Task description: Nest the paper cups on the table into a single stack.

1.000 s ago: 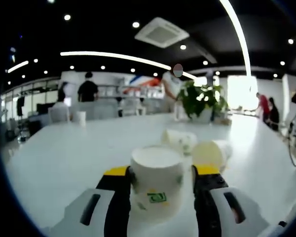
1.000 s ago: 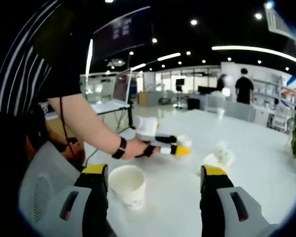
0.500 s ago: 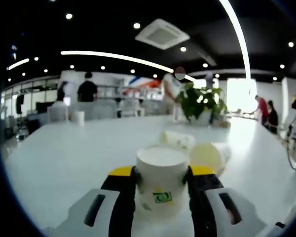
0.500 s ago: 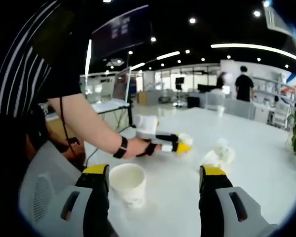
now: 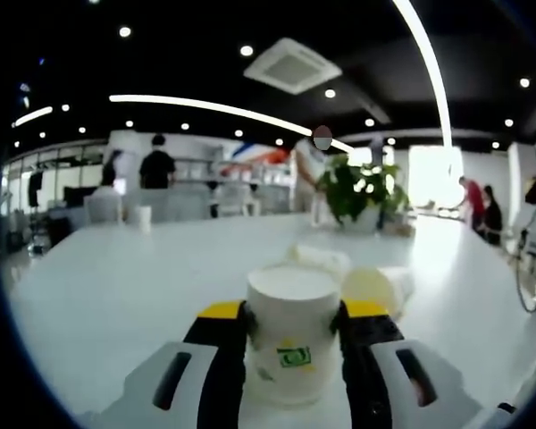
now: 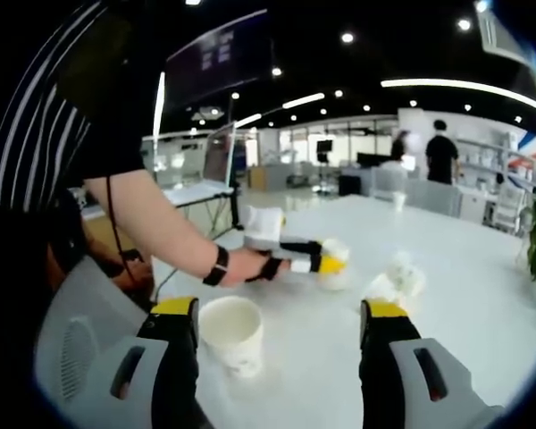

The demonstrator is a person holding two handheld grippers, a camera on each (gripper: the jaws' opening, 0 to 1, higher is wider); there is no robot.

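My left gripper (image 5: 293, 313) is shut on a white paper cup (image 5: 291, 353) with a green mark, standing on the white table (image 5: 116, 277). Just behind it two more paper cups lie on their sides, one (image 5: 322, 258) farther back and one (image 5: 373, 288) to the right. In the right gripper view, my right gripper (image 6: 281, 332) is open over the table with an upright paper cup (image 6: 230, 332) just inside its left jaw, not touched. Beyond it a person's hand holds the left gripper (image 6: 326, 264) on its cup (image 6: 334, 280), and the lying cups (image 6: 398, 277) rest further right.
The person's bare arm (image 6: 161, 234) reaches in from the left. A potted plant (image 5: 359, 183) stands at the table's far end, and a small cup (image 5: 144, 214) sits far off to the left. People and chairs are in the background.
The left gripper's jaws have come together on the cup that stood between them. The right gripper has stayed open and nearly still.
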